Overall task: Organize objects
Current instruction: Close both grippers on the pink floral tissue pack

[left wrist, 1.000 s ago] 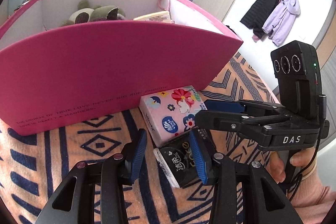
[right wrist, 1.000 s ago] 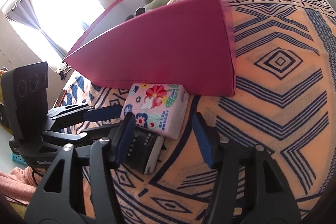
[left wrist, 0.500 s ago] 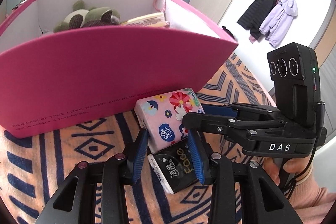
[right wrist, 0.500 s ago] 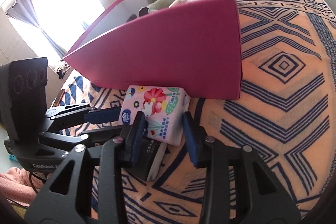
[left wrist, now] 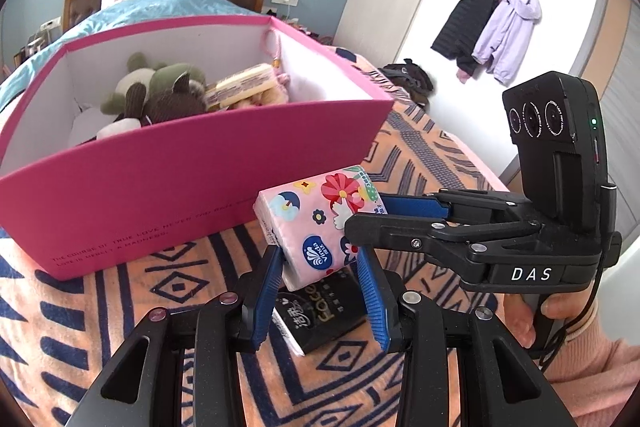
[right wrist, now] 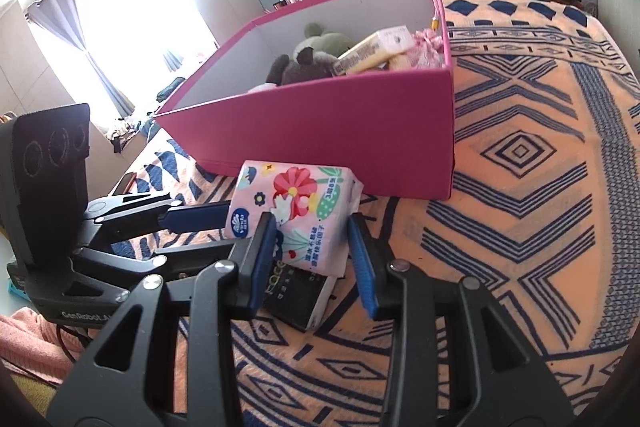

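I have both the left gripper (left wrist: 322,277) and right gripper (right wrist: 310,253) clamped on the tissue pack (left wrist: 316,225): light, squashy, slippery wrap, so I grip its ends.

The pink tissue pack (left wrist: 316,227) hides part of the black pack (left wrist: 320,315); the box's (left wrist: 168,187) small print is unreadable
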Action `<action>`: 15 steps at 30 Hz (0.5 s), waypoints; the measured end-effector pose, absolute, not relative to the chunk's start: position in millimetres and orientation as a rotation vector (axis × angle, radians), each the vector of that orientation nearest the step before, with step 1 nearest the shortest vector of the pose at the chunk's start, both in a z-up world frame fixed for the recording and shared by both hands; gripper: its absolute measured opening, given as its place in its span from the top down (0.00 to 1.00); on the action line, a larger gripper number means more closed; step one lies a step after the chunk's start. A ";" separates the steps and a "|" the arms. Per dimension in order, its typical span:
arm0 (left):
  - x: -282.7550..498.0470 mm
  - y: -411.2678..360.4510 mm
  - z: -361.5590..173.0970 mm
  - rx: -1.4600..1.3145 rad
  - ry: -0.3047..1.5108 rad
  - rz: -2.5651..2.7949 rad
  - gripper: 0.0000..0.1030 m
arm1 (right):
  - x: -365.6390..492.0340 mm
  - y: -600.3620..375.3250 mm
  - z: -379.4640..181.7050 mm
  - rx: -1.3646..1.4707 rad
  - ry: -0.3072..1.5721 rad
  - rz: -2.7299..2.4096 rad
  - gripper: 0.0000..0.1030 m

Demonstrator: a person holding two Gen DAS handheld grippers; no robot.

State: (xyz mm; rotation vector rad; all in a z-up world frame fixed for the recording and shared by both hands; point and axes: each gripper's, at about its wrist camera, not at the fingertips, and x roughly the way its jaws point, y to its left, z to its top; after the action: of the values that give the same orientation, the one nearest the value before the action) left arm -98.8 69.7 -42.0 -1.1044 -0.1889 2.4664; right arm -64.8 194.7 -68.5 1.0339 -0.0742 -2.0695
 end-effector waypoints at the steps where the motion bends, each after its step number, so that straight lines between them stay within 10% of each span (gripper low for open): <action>1: -97.7 70.3 -40.2 -1.096 -0.189 2.465 0.63 | -63.0 195.3 -66.4 1.028 -0.073 -2.071 0.61; 15: -82.8 79.5 -21.2 -1.014 -0.135 2.467 0.63 | -44.6 206.1 -47.0 0.967 -0.059 -2.101 0.61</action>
State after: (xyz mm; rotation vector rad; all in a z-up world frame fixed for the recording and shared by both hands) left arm -82.8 79.5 -21.2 -1.0138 -0.1354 2.4667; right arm -44.6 206.1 -47.0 0.9673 -0.0588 -2.1008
